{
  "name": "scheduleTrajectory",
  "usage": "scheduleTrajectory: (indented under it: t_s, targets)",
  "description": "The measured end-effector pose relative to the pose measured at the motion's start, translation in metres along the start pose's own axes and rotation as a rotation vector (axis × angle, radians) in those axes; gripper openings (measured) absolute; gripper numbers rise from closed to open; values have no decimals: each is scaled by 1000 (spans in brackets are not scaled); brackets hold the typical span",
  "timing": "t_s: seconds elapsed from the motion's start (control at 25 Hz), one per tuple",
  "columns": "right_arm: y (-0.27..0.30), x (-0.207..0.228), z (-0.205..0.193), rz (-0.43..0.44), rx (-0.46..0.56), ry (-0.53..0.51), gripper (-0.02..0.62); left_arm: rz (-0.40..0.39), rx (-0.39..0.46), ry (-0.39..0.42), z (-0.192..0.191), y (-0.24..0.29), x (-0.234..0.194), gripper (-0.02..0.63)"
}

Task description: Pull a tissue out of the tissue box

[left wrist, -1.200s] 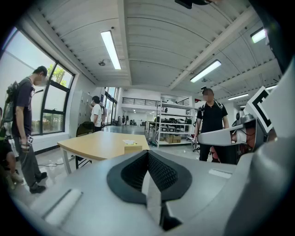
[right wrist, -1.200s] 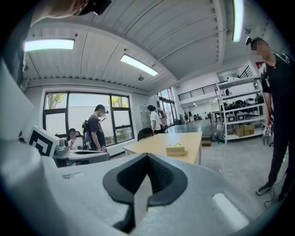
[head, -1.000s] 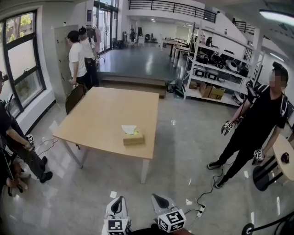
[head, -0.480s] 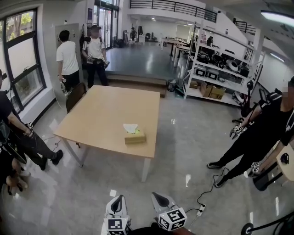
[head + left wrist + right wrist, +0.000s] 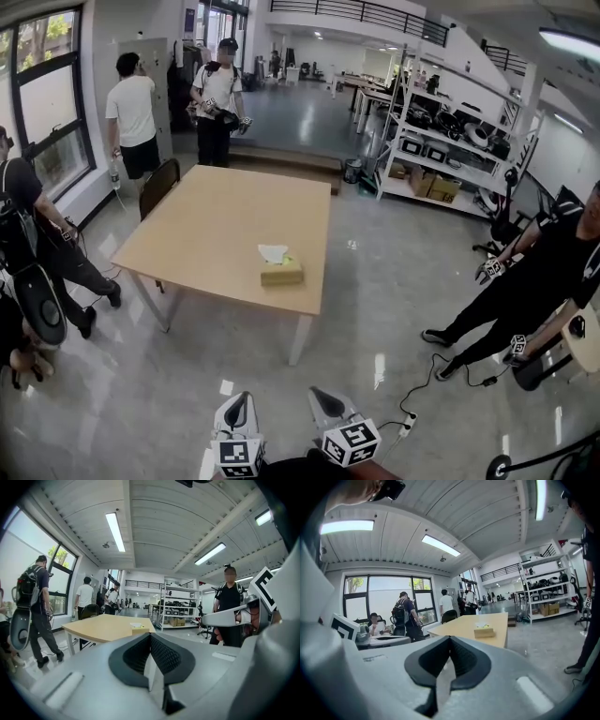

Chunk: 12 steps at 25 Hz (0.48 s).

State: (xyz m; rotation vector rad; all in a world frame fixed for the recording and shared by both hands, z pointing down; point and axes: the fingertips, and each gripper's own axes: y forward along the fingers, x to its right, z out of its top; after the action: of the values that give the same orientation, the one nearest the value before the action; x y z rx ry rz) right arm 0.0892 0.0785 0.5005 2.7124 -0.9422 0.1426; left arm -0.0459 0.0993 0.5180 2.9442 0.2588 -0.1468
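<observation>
A tan tissue box [image 5: 281,272] with a white tissue [image 5: 274,253] sticking out of its top stands near the front right of a light wooden table [image 5: 216,234]. It is far ahead of both grippers. My left gripper [image 5: 240,405] and right gripper [image 5: 323,401] are at the bottom edge of the head view, over the floor, side by side. Both are shut with nothing between the jaws. The box shows small in the left gripper view as tissue box [image 5: 137,627], and in the right gripper view as tissue box [image 5: 483,632], beyond the closed jaws.
Grey floor lies between me and the table. A person in black [image 5: 534,291] with grippers stands at right, beside a cable and power strip [image 5: 408,427]. More people stand at left [image 5: 37,253] and behind the table [image 5: 220,94]. A chair [image 5: 157,183] and shelf rack [image 5: 441,141] stand further back.
The table and box sit slightly further right in the head view. The people behind the table have shifted, and the person in black has moved right. Both grippers stay shut.
</observation>
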Motion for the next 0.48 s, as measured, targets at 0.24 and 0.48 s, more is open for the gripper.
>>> scheduleTrajectory:
  t_s: [0.24,0.48]
  targets:
    - [4,-19,-1,-1,4,-5,-6,1,6,-15,-2,-13,-18,37]
    - [5,-39,-1,-9,6,-22,-6,-23,23,-31,-6,-26,-30,18]
